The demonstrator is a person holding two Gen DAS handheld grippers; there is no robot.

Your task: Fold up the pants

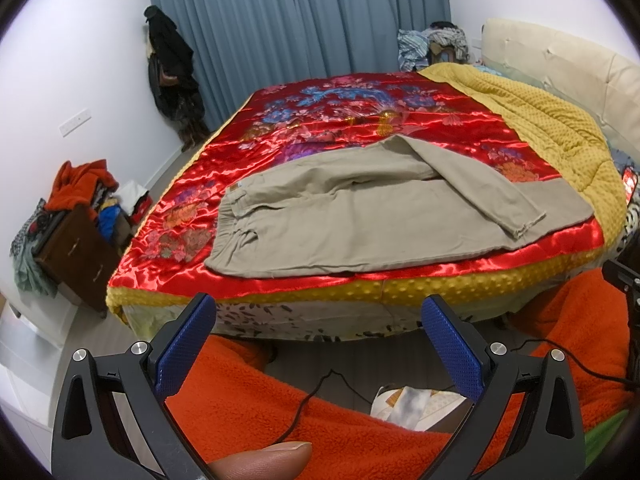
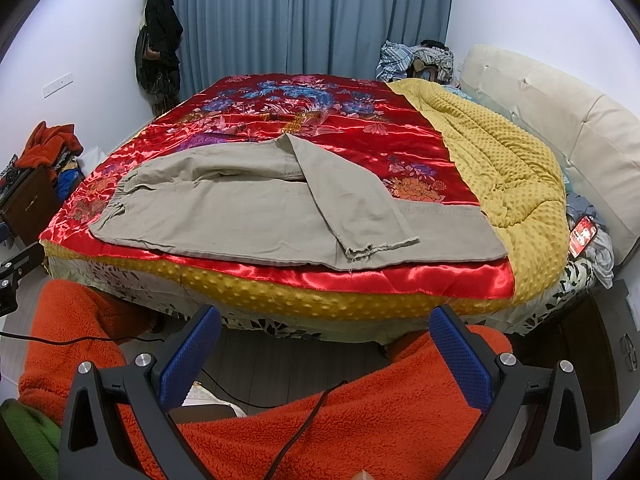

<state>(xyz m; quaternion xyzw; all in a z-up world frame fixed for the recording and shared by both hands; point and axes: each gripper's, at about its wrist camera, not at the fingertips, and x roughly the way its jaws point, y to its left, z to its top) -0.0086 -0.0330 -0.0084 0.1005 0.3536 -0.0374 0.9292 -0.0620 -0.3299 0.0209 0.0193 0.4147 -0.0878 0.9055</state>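
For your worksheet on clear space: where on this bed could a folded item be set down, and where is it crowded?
Free: the red quilt between the pants and the curtains, and a narrow red strip along the near edge. Crowded: the pants fill the near middle; the yellow blanket is bunched along the headboard side.

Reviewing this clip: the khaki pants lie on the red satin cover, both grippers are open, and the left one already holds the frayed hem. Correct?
Not quite. The left gripper holds nothing: the left wrist view shows it open, short of the bed. The khaki pants do lie on the red satin cover, and the right gripper is open too.
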